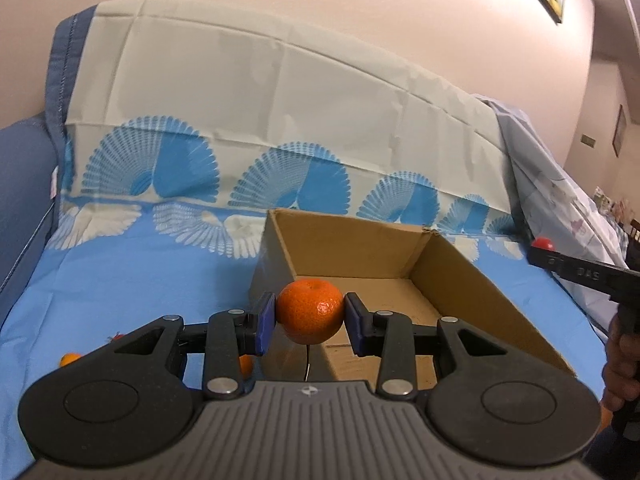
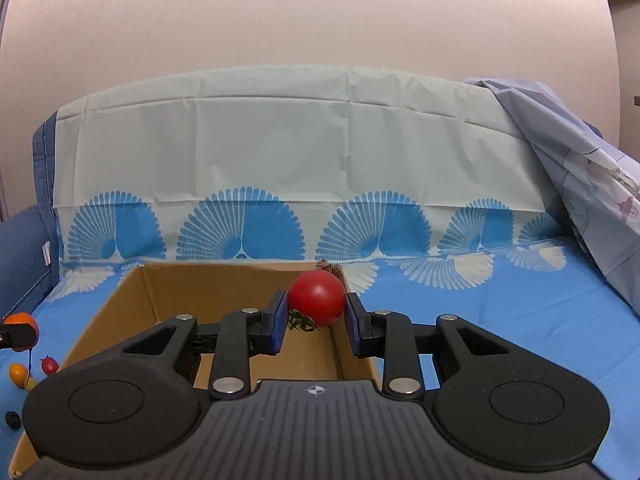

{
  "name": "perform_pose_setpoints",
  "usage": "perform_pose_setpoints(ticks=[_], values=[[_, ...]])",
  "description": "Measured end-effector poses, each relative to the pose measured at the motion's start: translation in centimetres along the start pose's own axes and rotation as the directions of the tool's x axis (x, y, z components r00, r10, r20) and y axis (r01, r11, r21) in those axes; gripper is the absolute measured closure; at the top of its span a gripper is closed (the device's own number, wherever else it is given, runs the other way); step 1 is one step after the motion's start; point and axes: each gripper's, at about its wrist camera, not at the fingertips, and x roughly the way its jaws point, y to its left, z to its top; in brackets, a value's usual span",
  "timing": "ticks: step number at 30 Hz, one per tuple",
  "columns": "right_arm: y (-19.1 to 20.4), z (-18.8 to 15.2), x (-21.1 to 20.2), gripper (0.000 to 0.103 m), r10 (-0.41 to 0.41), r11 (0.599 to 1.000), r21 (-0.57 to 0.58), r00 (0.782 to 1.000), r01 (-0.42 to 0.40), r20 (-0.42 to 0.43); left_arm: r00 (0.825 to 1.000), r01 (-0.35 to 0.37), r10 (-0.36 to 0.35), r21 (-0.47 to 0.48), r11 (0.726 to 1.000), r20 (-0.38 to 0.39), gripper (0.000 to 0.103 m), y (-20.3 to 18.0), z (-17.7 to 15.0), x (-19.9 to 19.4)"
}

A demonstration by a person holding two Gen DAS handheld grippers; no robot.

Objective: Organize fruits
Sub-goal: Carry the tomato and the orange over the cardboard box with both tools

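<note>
The left claw (image 1: 310, 317) is closed partway on a mandarin orange (image 1: 311, 310), its blue pads (image 1: 265, 323) pressing the fruit's two sides. In the left wrist view the orange hangs at the near left corner of an open cardboard box (image 1: 472, 276), just over the box's near rim. The box stands on a blue patterned cloth (image 1: 120, 264) that covers a sofa seat and runs up the backrest, where it turns pale with blue fan shapes. The inside of the box that shows in this view is bare brown cardboard.

The right claw (image 2: 316, 316) is closed more narrowly on a red tomato (image 2: 317, 298), green stalk (image 2: 301, 323) hanging below it, with the blue pads (image 2: 279, 326) against its sides. In the right wrist view the tomato is held above the box (image 2: 132, 308), near its far right corner.

At the right edge of the left wrist view the right claw (image 1: 541, 249) appears from the side with the tomato (image 1: 543, 243) at its tip, and a hand (image 1: 619, 372) grips its handle. At the left edge of the right wrist view the orange (image 2: 22, 318) shows in the left claw.

On the cloth left of the box lie more small fruits: a small orange fruit (image 2: 18, 374), a small red fruit (image 2: 49, 365) and a dark round one (image 2: 13, 419).

A light blue sheet (image 2: 580, 168) drapes over the right end of the backrest.
</note>
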Motion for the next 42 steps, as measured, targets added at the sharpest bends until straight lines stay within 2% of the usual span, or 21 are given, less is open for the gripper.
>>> perform_pose_setpoints(ticks=[17,23,42], values=[[1.9,-0.4,1.3,0.072,0.009,0.998,-0.062,0.999,-0.011,-0.038,0.995,0.091,-0.091,0.012,0.996,0.031,0.062,-2.5,-0.6,0.6],[2.1,-0.4,1.4,0.072,0.012,0.997,-0.076,0.999,-0.015,-0.04,0.994,0.105,-0.105,0.005,0.994,0.029,0.062,-2.7,-0.8,0.9],[2.0,-0.4,1.7,0.072,0.017,0.995,-0.096,0.999,-0.021,-0.049,0.988,0.154,-0.155,0.063,0.986,0.023,0.062,-5.4,-1.7,1.5]])
